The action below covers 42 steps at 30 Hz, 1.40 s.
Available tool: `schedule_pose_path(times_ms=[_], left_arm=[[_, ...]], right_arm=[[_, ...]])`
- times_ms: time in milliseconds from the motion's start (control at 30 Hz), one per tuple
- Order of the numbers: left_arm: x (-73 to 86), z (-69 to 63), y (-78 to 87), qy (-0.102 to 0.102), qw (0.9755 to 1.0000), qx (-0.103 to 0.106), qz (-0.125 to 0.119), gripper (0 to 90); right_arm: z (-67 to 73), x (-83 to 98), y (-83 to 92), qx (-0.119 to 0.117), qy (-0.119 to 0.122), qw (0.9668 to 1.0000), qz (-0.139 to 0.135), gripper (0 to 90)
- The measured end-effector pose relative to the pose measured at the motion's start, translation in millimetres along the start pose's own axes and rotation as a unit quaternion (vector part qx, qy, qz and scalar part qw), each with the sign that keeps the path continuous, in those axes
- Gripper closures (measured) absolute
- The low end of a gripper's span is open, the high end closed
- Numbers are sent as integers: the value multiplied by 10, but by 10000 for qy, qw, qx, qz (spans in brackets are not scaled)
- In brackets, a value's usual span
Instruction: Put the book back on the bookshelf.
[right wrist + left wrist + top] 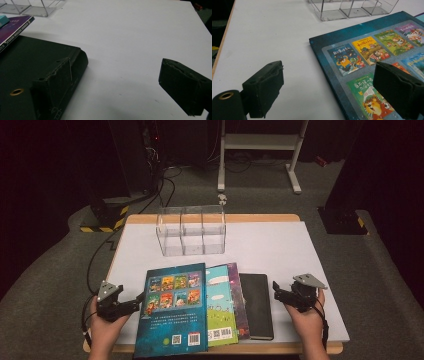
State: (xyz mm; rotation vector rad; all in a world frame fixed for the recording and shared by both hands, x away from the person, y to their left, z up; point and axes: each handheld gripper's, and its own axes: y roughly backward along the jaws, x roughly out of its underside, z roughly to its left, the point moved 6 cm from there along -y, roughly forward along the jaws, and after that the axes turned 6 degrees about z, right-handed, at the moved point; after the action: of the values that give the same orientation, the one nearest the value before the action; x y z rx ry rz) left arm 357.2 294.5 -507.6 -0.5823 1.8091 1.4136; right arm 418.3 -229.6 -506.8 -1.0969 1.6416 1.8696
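My left hand (102,327) comes in from six o'clock and holds the left gripper (141,298) low, its jaws pointing toward three o'clock and spread wide with nothing pressed between them. My right hand (307,317) holds the right gripper (275,291) level with it, well apart, its jaws aimed toward ten o'clock, equally wide and gripping nothing.

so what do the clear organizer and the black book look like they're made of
Clear organizer: likely acrylic or similar hard plastic; see-through, glossy walls with bright edges. Black book: matte black cover, maybe faux leather or coated board; no shine, rounded spine edge in the right gripper view.
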Motion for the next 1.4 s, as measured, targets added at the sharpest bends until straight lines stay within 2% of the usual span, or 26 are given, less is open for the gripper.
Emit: schedule_pose_path(times_ms=[100, 200, 300, 400, 467, 667, 767, 833, 933, 967, 1067, 1100, 1133, 1200, 1267, 1367, 1400], left_arm=[[1, -4, 2, -43, 10000, 17, -28, 103], [5, 8, 18, -117, 9998, -127, -122, 145], [3, 6, 41, -28, 9997, -75, -240, 143], [14, 7, 51, -23, 9997, -57, -225, 142], [35, 5, 53, 56, 9999, 6, -163, 130], [78, 15, 35, 152, 9999, 34, -48, 114], [86, 13, 35, 114, 9999, 13, -22, 116], [90, 9, 30, 91, 9999, 15, 46, 118], [101, -13, 11, 107, 9998, 88, 151, 119], [121, -50, -21, 49, 9993, 191, 330, 119], [160, -176, -73, 75, 9966, 573, 581, 112], [160, -176, -73, 75, 9966, 573, 581, 105], [193, -251, -106, 111, 9948, 732, 703, 104], [212, -277, -120, 101, 9942, 760, 754, 103], [278, -338, -152, 113, 9929, 774, 900, 103], [313, -371, -155, 118, 9922, 784, 958, 99], [323, -404, -141, 153, 9918, 839, 952, 104]], right_arm=[[23, -8, 5, -26, 63, 10000, -72, 109], [29, -2, -6, -48, 97, 9999, -63, 109], [34, 12, -21, -64, 118, 9999, 2, 109], [41, 11, -35, -95, 132, 9999, 32, 109], [45, 1, -49, -85, 197, 9998, 39, 109], [49, -40, -36, -119, 228, 9996, -111, 105], [52, -36, -46, -217, 196, 9996, 19, 105], [59, -43, -41, -251, 205, 9995, -8, 106], [73, -49, -36, -258, 243, 9994, -54, 106], [96, -57, -32, -329, 179, 9992, -106, 105], [137, -72, -16, -386, 140, 9990, -160, 106], [137, -72, -16, -386, 140, 9990, -160, 106], [177, -80, -5, -432, 167, 9987, -191, 107], [226, -82, 3, -488, 252, 9984, -111, 106], [273, -82, 13, -438, 452, 9980, -10, 105], [324, -87, 24, -487, 507, 9975, -19, 102], [379, -83, 35, -652, 522, 9965, 34, 97]])
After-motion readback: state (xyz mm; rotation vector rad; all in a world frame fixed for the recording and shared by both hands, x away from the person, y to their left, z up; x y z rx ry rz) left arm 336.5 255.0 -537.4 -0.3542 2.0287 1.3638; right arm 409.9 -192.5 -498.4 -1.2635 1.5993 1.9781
